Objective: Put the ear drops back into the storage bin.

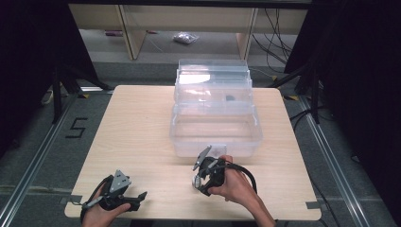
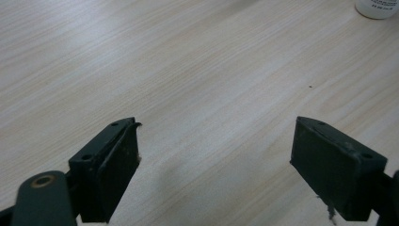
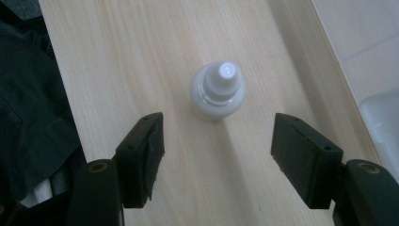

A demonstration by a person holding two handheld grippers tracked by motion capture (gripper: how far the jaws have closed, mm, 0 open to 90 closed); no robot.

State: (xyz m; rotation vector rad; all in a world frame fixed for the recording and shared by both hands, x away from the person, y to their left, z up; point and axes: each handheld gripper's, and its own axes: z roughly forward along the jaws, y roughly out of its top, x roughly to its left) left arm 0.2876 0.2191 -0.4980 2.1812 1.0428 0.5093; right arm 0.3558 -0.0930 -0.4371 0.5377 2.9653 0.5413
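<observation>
We see the right gripper (image 1: pixel 200 182) at about 6 o'clock on the table (image 1: pixel 137 137), just ahead of the near edge, pointing down. High view hides what's under it. Right gripper view gives us the rest: a small white bottle (image 3: pixel 218 92) with a capped nozzle stands upright on the wood, past the jaw tips, centred on the gap. Jaws spread wider than the bottle, pads not touching it. A corner of the clear bin (image 3: pixel 383 117) shows at 3 o'clock there.

Left gripper (image 1: pixel 137 197) sits at 7 o'clock on the table, low near the front edge. Left gripper view: jaws spread wide, bare wood between them, and the bottle's base at 1 o'clock, well apart from them.

High view adds the bin just beyond the right gripper, with a clear stepped box (image 1: pixel 213 82) behind it at 12 o'clock.
</observation>
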